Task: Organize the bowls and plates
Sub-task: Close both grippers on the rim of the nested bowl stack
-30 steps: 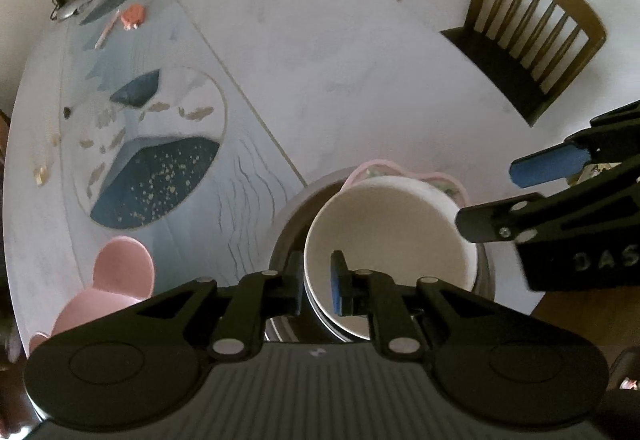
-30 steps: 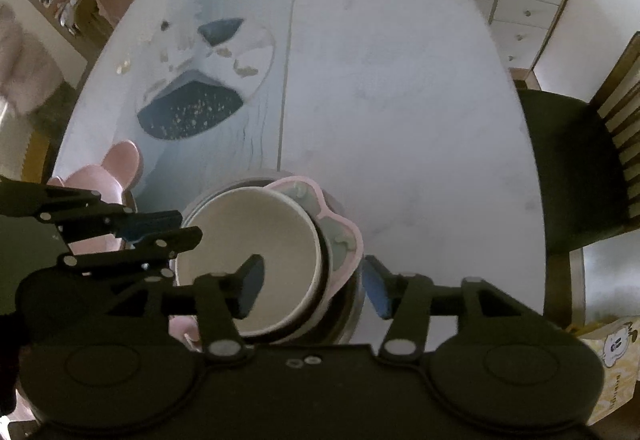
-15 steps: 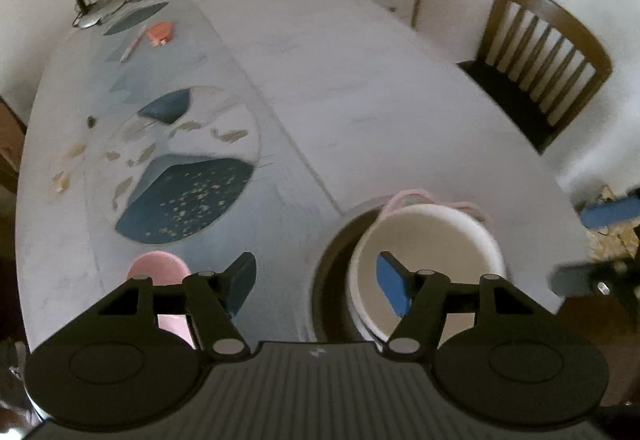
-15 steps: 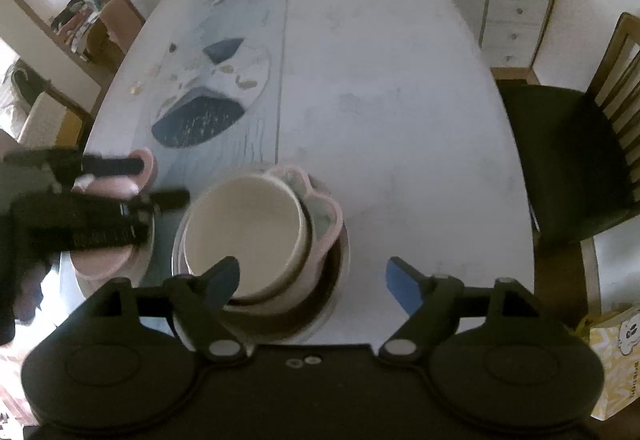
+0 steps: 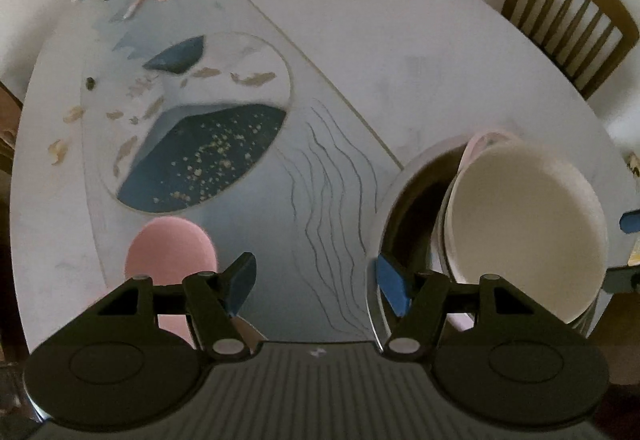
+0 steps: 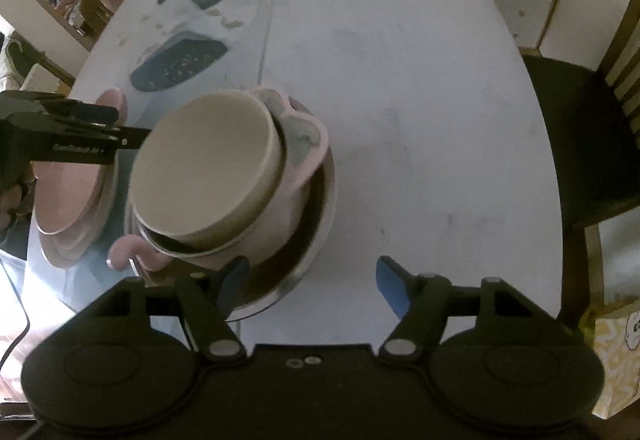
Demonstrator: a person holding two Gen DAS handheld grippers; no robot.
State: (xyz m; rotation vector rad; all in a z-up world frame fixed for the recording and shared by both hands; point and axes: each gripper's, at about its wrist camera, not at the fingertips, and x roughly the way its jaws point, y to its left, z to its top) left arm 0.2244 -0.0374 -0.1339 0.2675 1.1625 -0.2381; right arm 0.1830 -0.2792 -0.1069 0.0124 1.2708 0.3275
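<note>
Table (image 6: 420,88): the big pale oval top carries everything; my stack stands close to its near edge, so any shove toward me could send crockery off the side
Metal dish (image 6: 320,240): widest piece, bottom of the stack; my right claw (image 6: 312,280) hangs wide open just above its near rim, gripping nothing
Pink eared plates (image 6: 68,192): a separate low pile to the left of the stack, near it but apart; my left claw (image 5: 312,280), also spread and empty, hovers over the mat (image 5: 312,168) between this pile and the dish
Cream bowl (image 6: 204,164): top of the stack, and it sits tilted and off-centre toward the left, leaning on the grey-rimmed bowl under it; I judge this the likeliest trouble, since a knock from either open finger could slide it off or tip the nest
Pink divided plate (image 6: 304,144): wedged between the bowls and the dish, sticking out at the far right; its uneven seat is probably what tilts the pile
Pink handle (image 6: 128,252): pokes out at the stack's near left, just beside my right claw's left finger; a careless closing there could snag it and drag the stack
Order: plates under bowls looks unfinished, my guess being that the divided plate belongs with the pink pile
</note>
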